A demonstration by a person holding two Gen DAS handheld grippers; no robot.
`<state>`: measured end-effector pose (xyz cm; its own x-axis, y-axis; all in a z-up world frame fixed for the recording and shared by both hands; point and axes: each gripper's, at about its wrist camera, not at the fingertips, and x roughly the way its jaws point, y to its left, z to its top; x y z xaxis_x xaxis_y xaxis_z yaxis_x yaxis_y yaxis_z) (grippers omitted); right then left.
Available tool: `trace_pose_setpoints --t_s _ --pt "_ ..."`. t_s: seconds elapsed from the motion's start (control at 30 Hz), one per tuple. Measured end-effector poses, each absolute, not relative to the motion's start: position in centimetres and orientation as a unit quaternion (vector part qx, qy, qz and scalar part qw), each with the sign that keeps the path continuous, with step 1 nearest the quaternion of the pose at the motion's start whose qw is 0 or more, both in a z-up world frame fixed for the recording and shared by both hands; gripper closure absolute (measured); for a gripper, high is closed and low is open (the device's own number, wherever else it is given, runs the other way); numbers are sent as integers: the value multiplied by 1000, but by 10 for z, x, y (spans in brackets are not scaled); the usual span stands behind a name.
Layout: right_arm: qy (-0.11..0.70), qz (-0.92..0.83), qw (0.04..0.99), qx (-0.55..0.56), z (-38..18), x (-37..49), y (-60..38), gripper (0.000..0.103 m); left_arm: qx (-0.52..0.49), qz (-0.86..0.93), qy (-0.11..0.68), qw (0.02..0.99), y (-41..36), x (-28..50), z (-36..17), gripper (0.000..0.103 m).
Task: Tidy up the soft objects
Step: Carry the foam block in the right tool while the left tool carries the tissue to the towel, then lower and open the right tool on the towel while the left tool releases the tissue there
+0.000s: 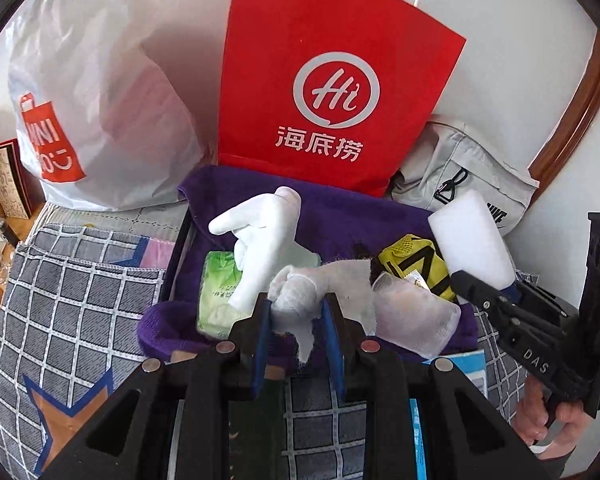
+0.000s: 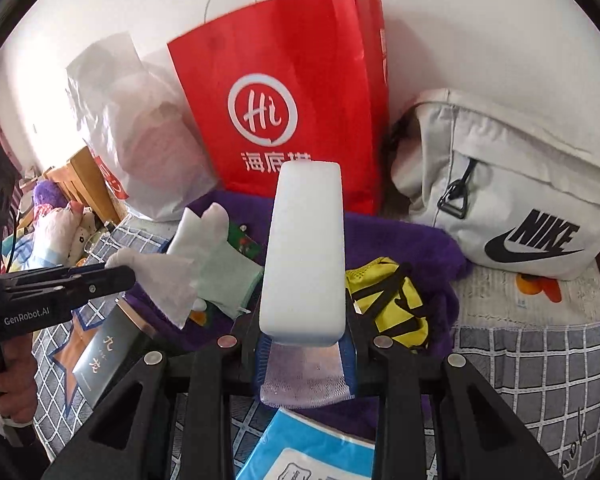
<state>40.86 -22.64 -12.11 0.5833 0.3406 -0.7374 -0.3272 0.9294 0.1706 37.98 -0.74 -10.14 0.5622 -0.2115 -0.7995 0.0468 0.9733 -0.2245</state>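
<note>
My left gripper (image 1: pixel 296 308) is shut on a crumpled white tissue (image 1: pixel 296 298), held above a box lined with purple cloth (image 1: pixel 340 216). A white glove (image 1: pixel 260 240) sticks up just beyond it, over a green tissue pack (image 1: pixel 216 292). My right gripper (image 2: pixel 304 328) is shut on a white sponge block (image 2: pixel 306 248) with a mesh tail, held upright over the same purple cloth (image 2: pixel 400 236). A yellow-black mesh pouch (image 2: pixel 392 300) lies to its right. The left gripper shows in the right wrist view (image 2: pixel 112 274) with the tissue (image 2: pixel 168 284). The right gripper shows in the left wrist view (image 1: pixel 484 292) with the sponge (image 1: pixel 472 236).
A red paper bag (image 1: pixel 324 80) stands behind the box, a white plastic bag (image 1: pixel 100 112) to its left, a grey Nike bag (image 2: pixel 512 184) to its right. A checked bedcover (image 1: pixel 72 312) lies beneath. A blue packet (image 2: pixel 312 452) lies in front, a book (image 2: pixel 104 352) at the left.
</note>
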Motion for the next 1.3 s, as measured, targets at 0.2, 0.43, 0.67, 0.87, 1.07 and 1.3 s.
trace_pose_setpoints --t_s 0.2,0.43,0.67,0.87,1.07,1.3 --pt "450 191 872 5 -146 423 -228 73 -86 -74 478 871 -20 400 -119 79" --pt "488 187 853 16 -176 437 -232 72 -87 -77 497 860 -36 419 -138 79" --pt "493 187 849 19 -183 438 -234 69 -88 -77 510 852 -41 426 -145 78" --pt "487 187 853 20 -177 434 -235 40 -98 -73 511 851 -37 425 -141 48" --pt "473 181 862 9 -166 425 -235 39 -86 -67 509 854 -35 416 -131 40" --pt "466 172 868 0 -150 405 -236 39 -86 -59 497 861 -28 395 -111 40"
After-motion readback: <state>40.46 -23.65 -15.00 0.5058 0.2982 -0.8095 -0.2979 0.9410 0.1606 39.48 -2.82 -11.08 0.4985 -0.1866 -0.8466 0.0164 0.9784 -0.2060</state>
